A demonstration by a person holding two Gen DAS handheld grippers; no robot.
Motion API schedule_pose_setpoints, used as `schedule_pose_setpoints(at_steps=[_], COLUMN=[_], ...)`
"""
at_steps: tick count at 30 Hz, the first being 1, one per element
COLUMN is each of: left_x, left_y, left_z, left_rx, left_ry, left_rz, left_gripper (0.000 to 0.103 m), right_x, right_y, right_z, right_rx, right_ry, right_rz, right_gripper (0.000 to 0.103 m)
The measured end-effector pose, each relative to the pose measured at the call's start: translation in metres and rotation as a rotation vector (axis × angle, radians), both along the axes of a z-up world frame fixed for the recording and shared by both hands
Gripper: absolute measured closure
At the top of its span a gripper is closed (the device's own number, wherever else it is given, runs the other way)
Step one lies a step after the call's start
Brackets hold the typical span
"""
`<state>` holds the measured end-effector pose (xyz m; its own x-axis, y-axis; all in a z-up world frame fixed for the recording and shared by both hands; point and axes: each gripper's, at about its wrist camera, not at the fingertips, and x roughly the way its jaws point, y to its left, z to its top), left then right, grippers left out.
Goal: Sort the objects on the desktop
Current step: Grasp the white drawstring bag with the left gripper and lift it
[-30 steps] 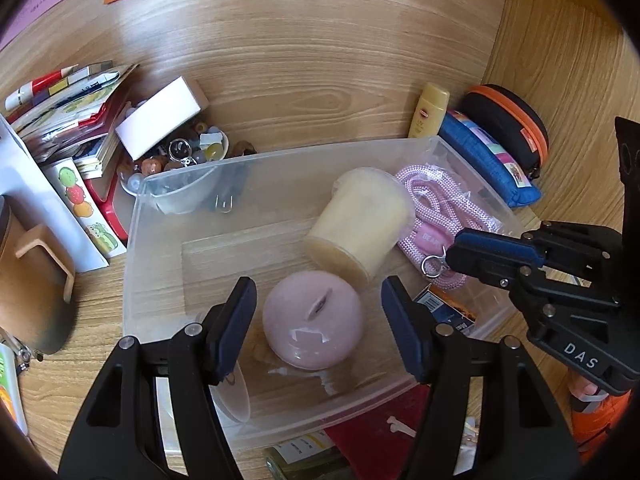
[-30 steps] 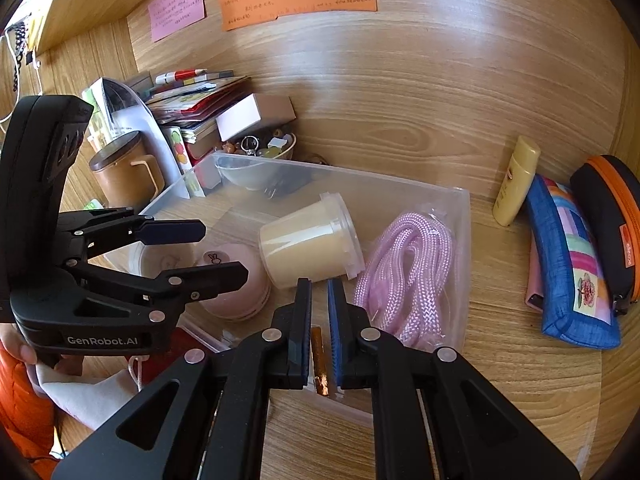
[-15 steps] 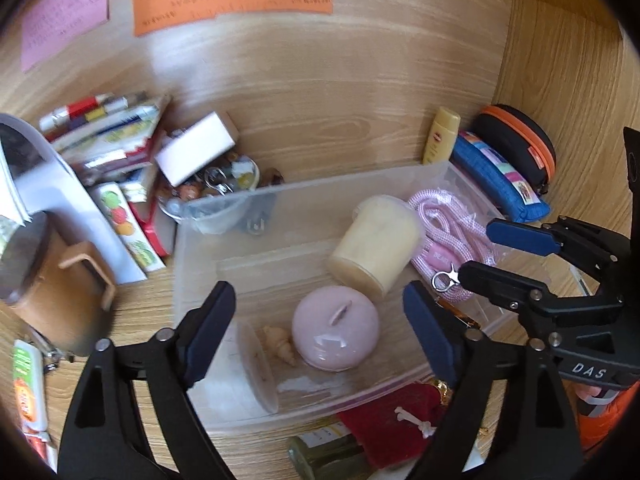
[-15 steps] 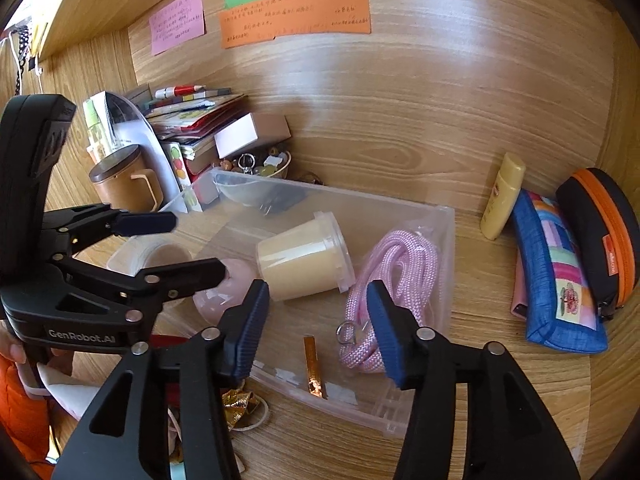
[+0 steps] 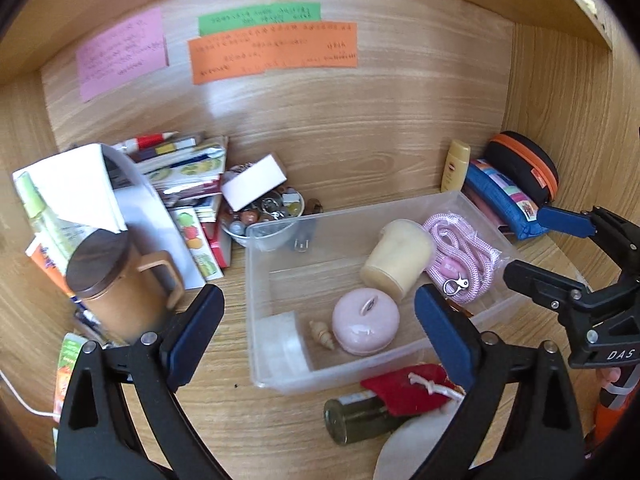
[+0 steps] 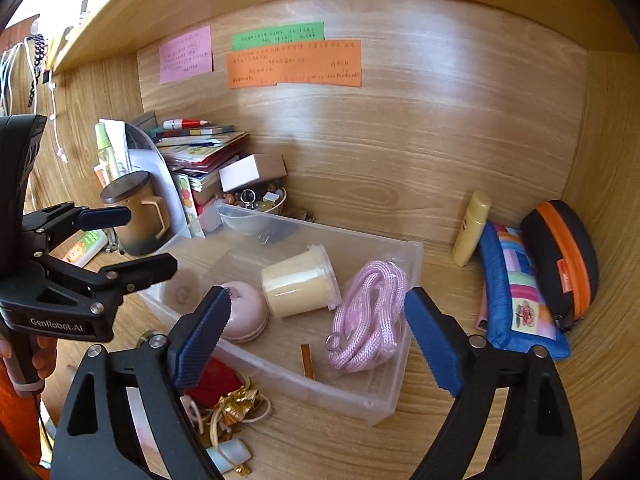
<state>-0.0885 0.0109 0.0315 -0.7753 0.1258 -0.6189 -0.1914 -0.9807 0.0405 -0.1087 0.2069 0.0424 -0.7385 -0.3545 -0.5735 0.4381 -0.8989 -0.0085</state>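
We hold both grippers above the wooden desk (image 5: 248,412), over the clear plastic bin (image 5: 256,344). Our left gripper (image 5: 318,338) is spreading its jaws with nothing between them; our right gripper (image 6: 316,344) is likewise opening and grips nothing. Inside the bin lie a round pink case (image 5: 365,327) by the near wall, a cream lidded plastic cup (image 6: 298,289) on its side in the middle, and a coiled pink rope (image 6: 370,316) at the right end. A small seashell (image 5: 322,333) rests just beside the pink case.
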Motion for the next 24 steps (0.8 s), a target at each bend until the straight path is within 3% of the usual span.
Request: schedule_pose_setpoints(at_steps=[4,8,12,24], left_x=[0.020,0.044,0.065,0.101], left_y=[-0.002,-0.007,-0.011,0.004], left_z=[0.007,0.012,0.011,-0.025], left_rx=[-0.003,-0.003,0.015,0.017], left_ry=[0.036,0.073,0.085,0.006], left_rz=[0.015,0.026,0.033,-0.012], left_gripper=[0.005,0.004,0.003,0.002], right_x=[0.015,0.031,0.045,0.069], right_y=[0.004,0.009,0.012,0.015], right_z=[0.003,0.005,0.003,-0.028], right_rx=[-0.001,-0.008,-0.017,0.002], right_ry=[0.011,0.024,0.028,-0.055], right_rz=[-0.004,-0.014,-0.014,-0.012], right_gripper=[0.014,0.005,0.004,0.004])
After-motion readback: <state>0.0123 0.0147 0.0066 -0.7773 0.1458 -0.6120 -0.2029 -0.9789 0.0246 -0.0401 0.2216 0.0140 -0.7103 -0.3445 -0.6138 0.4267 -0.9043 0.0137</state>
